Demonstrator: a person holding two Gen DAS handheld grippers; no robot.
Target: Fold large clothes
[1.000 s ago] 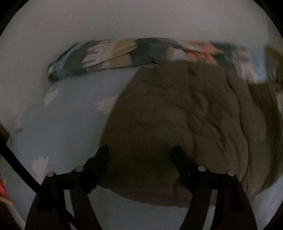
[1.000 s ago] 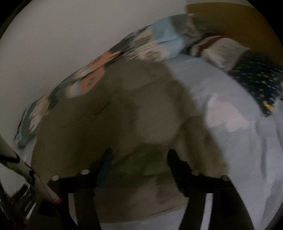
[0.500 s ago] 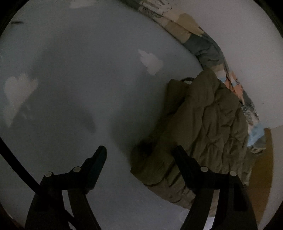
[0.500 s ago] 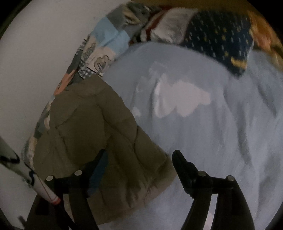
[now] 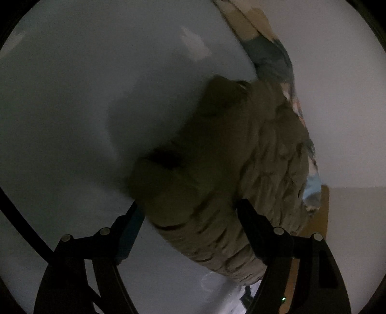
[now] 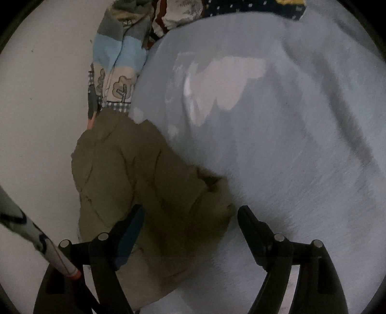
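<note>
Left gripper (image 5: pixel 188 207): jaws wide, nothing pinched. The olive quilted jacket (image 5: pixel 231 183) bulks up in the gap between the two fingers; whether the pads touch the cloth cannot be told, the frame is dark and blurred. A black cable (image 5: pixel 21 219) crosses at 8 o'clock beside the left finger.

Right gripper (image 6: pixel 190 212): jaws opening, wide apart. The jacket's (image 6: pixel 135 174) near corner lies between the fingers, toward the 9 o'clock finger; the 3 o'clock finger stands over bare sheet. No grip visible.

A white printed rod with an orange tip (image 6: pixel 36 234) cuts in at 8 o'clock of the right view, beside the gripper. What it is cannot be told.

Jacket: bundled in a rumpled heap on the pale blue bed sheet (image 6: pixel 277 145), pushed against the wall side. In the left view it runs from centre out to 4 o'clock; in the right view from centre to 9 o'clock. A dark opening in the fabric faces the left camera, at centre.

Sheet carries white cloud-shaped prints (image 6: pixel 226 79), at 12 o'clock in the right view.

Farther out: a patchwork blanket (image 6: pixel 118 55), rolled along the white wall (image 6: pixel 41 101), touching the jacket's far edge, at 11 o'clock. Beyond it at 12 o'clock, a dark blue dotted cushion (image 6: pixel 253 7), partly cut by the frame edge.
</note>
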